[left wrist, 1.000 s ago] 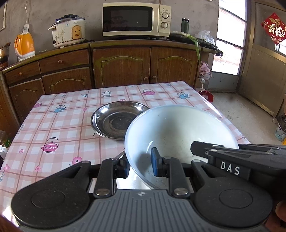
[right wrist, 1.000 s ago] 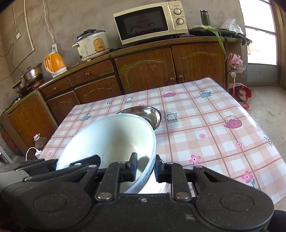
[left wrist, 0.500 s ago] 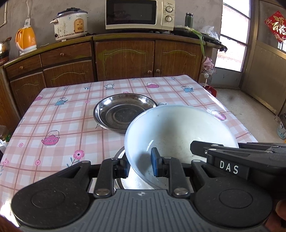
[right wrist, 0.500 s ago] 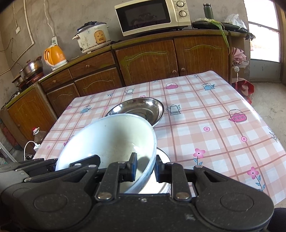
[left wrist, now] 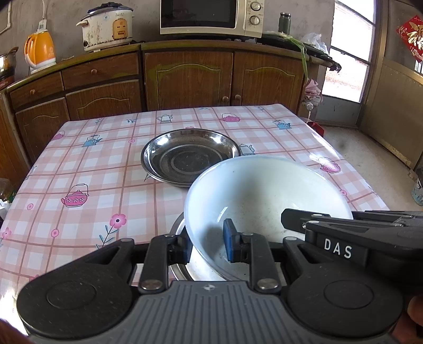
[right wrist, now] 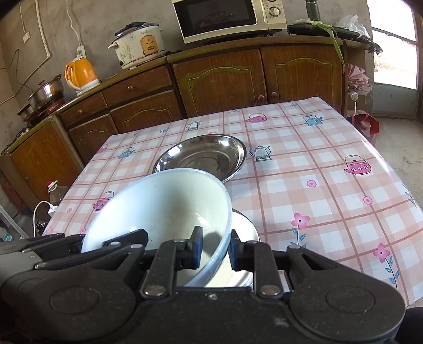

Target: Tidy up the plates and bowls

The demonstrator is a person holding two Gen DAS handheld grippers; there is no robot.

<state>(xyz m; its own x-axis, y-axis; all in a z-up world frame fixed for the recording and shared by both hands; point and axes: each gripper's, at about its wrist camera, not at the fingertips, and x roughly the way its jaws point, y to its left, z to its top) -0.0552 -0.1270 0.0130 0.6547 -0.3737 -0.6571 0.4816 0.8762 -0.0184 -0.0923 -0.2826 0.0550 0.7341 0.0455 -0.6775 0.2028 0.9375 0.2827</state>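
A rough grey plaster wall (right wrist: 92, 21) backs a long brown wooden cabinet run (left wrist: 190, 76) with arched doors and drawers. Along its top stand an orange electric kettle (left wrist: 39, 50), a white rice cooker (left wrist: 107, 26) and a cream microwave oven (left wrist: 211, 16). Daylight enters through a bright window (left wrist: 349, 53) onto the bare concrete floor (left wrist: 370, 158).

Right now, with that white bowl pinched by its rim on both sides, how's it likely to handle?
The white bowl looks glossy, so it may slip in the left hand-held gripper and right hand-held gripper. It hangs tilted, so it could swing. It's probably rigid and chippable against the steel plate underneath.
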